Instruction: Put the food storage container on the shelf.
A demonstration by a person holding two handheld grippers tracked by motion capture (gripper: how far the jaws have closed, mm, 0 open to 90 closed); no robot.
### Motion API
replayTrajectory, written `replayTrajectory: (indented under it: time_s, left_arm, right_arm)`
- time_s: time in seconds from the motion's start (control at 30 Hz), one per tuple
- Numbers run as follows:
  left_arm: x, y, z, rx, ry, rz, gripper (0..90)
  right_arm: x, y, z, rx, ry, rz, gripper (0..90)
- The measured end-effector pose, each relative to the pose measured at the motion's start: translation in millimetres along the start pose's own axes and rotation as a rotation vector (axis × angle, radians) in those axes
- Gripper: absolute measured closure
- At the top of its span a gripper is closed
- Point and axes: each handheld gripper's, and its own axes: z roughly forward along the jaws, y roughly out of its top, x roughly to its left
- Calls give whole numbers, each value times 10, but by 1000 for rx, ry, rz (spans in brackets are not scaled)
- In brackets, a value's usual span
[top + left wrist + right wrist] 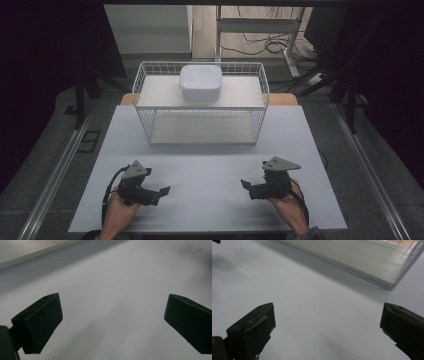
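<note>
While both hands rest low at the near edge of the white table [210,165], the left gripper [162,191] and the right gripper [245,184] point inward toward each other, well apart, with bare tabletop between them. Each one's own view shows its two black jaws spread wide with nothing between them, just above the pale surface. A grey three-cornered plate sits on top of each gripper, and a cable trails back along each wrist. Farther out, near the middle of the table, stands a white wire rack [142,100] with two shelves, its open side toward the person. On its upper shelf, toward the back, sits a white square bowl [200,82], upside down as far as I can tell, well away from both grippers.
</note>
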Motion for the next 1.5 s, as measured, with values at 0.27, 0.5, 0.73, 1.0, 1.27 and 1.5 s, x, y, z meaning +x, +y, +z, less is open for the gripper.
replayTrajectory:
  time_s: [0.27,0.5,0.73,1.0,1.27,1.5]
  left_arm:
    - [5,-123,-50,24,16,-9,11]
    - [6,-208,-56,47,22,-19,9]
    - [-24,-265,-59,69,25,-7,8]
    - [-60,-336,-93,92,28,-6,5]
    - [-89,-379,-109,119,40,1,3]
    - [-86,-378,-89,138,45,-4,3]
  right_arm:
    - [-45,-152,-71,17,-29,20,0]
    - [-53,-273,-129,45,-45,27,0]
    - [-36,-367,-189,69,-51,28,0]
    - [-8,-483,-260,99,-55,35,0]
    - [33,-586,-313,148,-65,38,0]
    - [69,-675,-313,224,-68,33,0]
